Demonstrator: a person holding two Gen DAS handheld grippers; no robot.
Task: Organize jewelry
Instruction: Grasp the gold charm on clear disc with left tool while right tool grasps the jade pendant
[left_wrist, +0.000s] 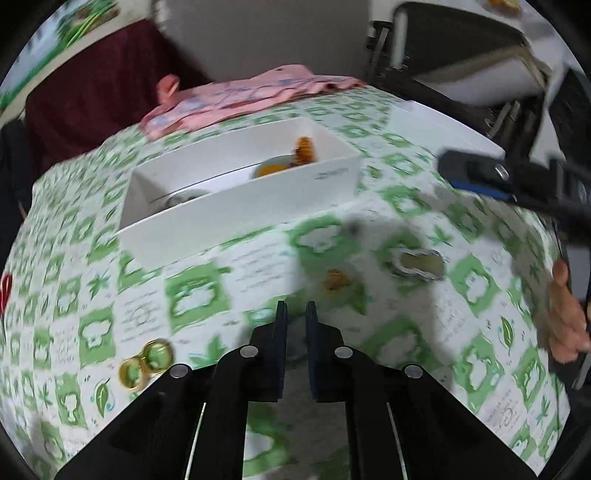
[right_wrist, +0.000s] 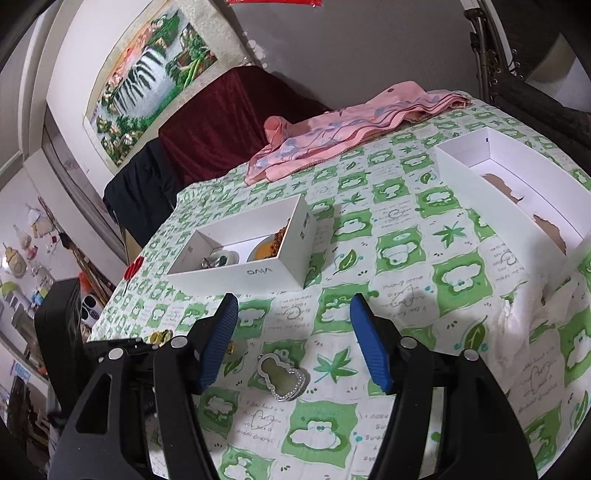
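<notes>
Pendant (right_wrist: 282, 376) lies on the tablecloth (right_wrist: 406, 236), between the spread jaws of the right gripper (right_wrist: 295, 339), not gripped. Left gripper (left_wrist: 295, 314) clenched, nothing visibly held. Step: picking up loose pieces. Next, probably: lower, pinch pendant, carry to white box (right_wrist: 236, 273).

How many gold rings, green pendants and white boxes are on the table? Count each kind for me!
Gold rings: 2
Green pendant: 1
White boxes: 2
Total: 5
</notes>
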